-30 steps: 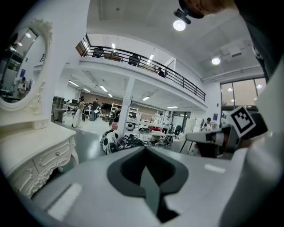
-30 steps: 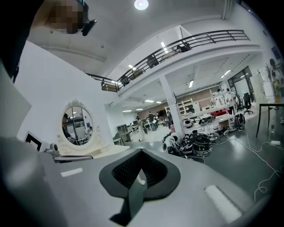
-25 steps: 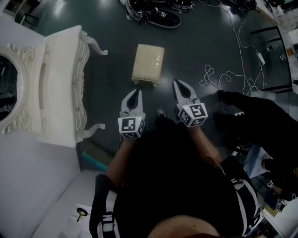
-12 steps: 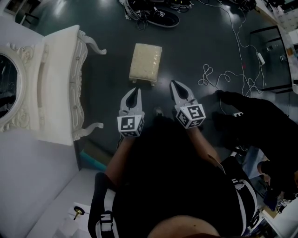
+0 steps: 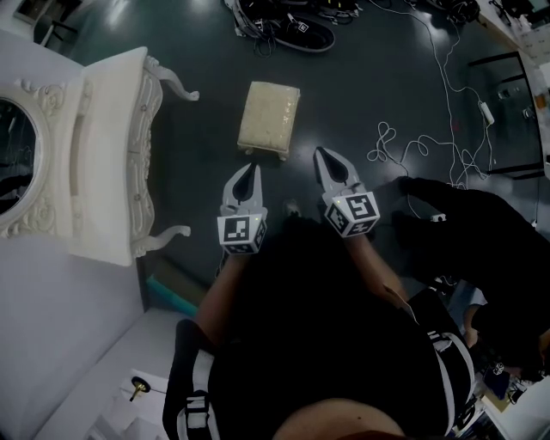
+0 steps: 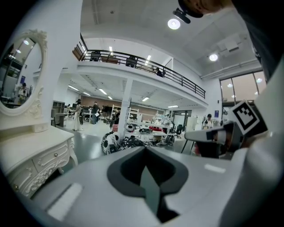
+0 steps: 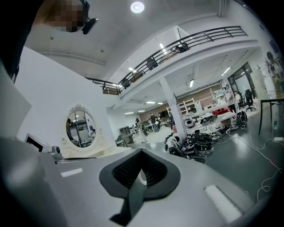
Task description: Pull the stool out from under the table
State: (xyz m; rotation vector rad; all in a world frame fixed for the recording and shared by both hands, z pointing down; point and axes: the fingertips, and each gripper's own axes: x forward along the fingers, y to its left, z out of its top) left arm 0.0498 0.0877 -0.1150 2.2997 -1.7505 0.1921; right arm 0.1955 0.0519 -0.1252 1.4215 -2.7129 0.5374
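Note:
A small stool (image 5: pixel 270 118) with a cream cushion stands on the dark floor, out in the open to the right of the white dressing table (image 5: pixel 112 155). My left gripper (image 5: pixel 247 168) is shut and empty, its tip just short of the stool's near edge. My right gripper (image 5: pixel 323 155) is shut and empty too, near the stool's near right corner, not touching it. In the left gripper view the jaws (image 6: pixel 144 153) meet with nothing between them; the table (image 6: pixel 33 153) shows at the left. The right gripper view shows its jaws (image 7: pixel 141 156) closed as well, and the stool is hidden in both.
The table carries an oval mirror (image 5: pixel 13 163). White cables (image 5: pixel 421 137) trail over the floor at the right, with dark gear (image 5: pixel 296 26) piled at the top. A black metal frame (image 5: pixel 507 112) stands far right. A teal strip (image 5: pixel 176 296) lies by the table's near leg.
Both grippers have edged a little away from the stool, toward the person's body, still shut. The stool and table stand where they were.

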